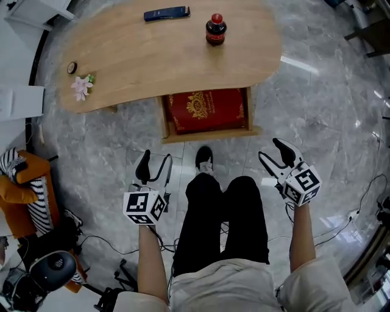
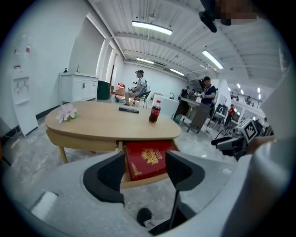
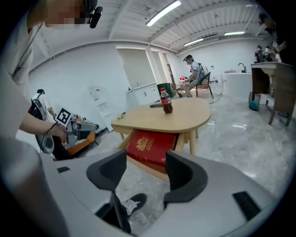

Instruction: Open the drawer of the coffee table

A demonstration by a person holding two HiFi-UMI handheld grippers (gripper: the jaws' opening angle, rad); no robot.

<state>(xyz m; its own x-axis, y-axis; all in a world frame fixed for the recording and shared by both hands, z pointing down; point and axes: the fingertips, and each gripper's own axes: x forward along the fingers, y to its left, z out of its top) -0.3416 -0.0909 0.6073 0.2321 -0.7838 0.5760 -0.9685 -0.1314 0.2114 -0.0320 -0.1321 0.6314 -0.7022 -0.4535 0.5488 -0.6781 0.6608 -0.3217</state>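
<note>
The light wooden coffee table (image 1: 152, 58) stands ahead of me. Its drawer (image 1: 210, 133) is pulled out toward me on the near side, and a red box with a gold emblem (image 1: 207, 109) lies inside. My left gripper (image 1: 156, 163) hangs open over the floor, short of the drawer and left of my legs. My right gripper (image 1: 271, 151) is open too, to the right of the drawer front and clear of it. In the left gripper view the left gripper (image 2: 145, 162) frames the red box (image 2: 145, 159) with nothing held. The right gripper (image 3: 145, 166) is likewise empty, the red box (image 3: 150, 146) beyond it.
On the tabletop stand a cola bottle (image 1: 216, 29), a dark flat case (image 1: 167, 13), a pink flower (image 1: 81, 86) and a small dark ring (image 1: 72, 67). My shoe (image 1: 205, 159) rests just before the drawer. An orange seat with striped cloth (image 1: 27, 189) and cables lie at the left.
</note>
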